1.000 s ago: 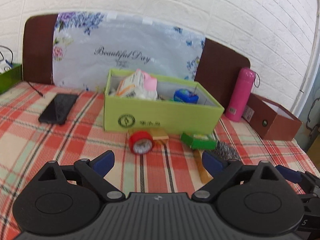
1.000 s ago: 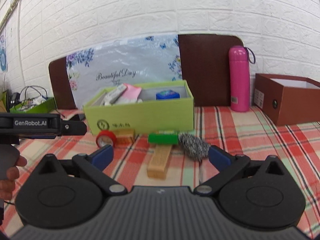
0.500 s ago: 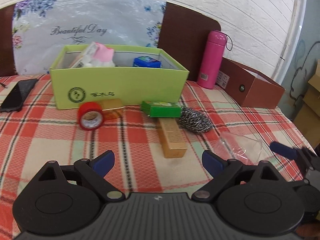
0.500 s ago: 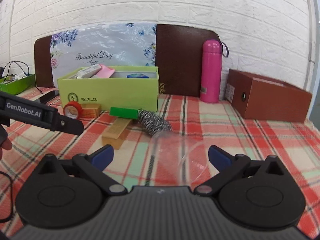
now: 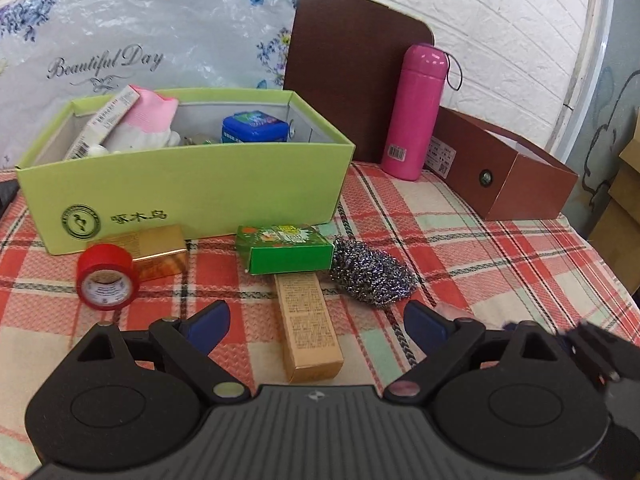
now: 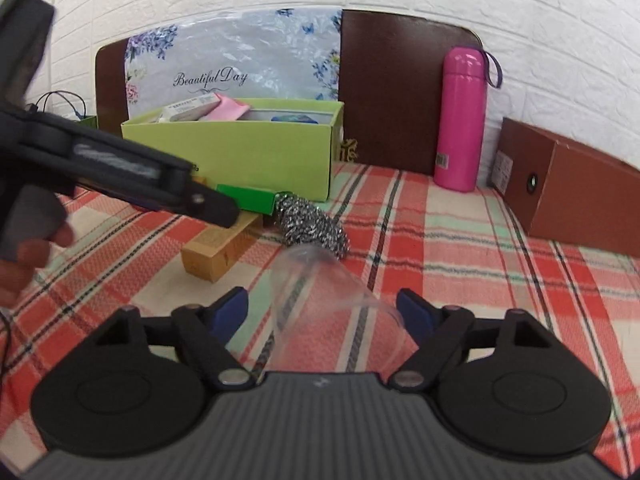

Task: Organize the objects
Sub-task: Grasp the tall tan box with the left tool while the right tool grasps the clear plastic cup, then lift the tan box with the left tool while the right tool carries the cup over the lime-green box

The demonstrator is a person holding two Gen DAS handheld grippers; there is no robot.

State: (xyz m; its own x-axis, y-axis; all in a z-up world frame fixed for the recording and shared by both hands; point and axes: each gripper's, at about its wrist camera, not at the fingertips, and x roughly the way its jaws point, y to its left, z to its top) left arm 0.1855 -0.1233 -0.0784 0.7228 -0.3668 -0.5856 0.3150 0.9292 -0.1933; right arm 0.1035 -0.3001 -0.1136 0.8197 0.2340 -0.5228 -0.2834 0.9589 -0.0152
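Your right gripper (image 6: 322, 306) has just been closing, its fingers (image 6: 231, 312) astride the clear cup (image 6: 320, 284) lying on its side; the right one seems at the wall, the left one apart. Squeeze gently so the cup doesn't crumple. Your left gripper (image 5: 316, 324) is released, the gold box (image 5: 310, 330) between its fingers.

Pink flask (image 5: 416, 110) upright; brown box (image 5: 516, 174) beside.

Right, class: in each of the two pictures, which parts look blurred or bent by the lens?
Left wrist view: the brick wall bows at the edges, and the right tool at the lower right is smeared. Right wrist view: the left tool is blurred, and the clear plastic cup is hard to make out.
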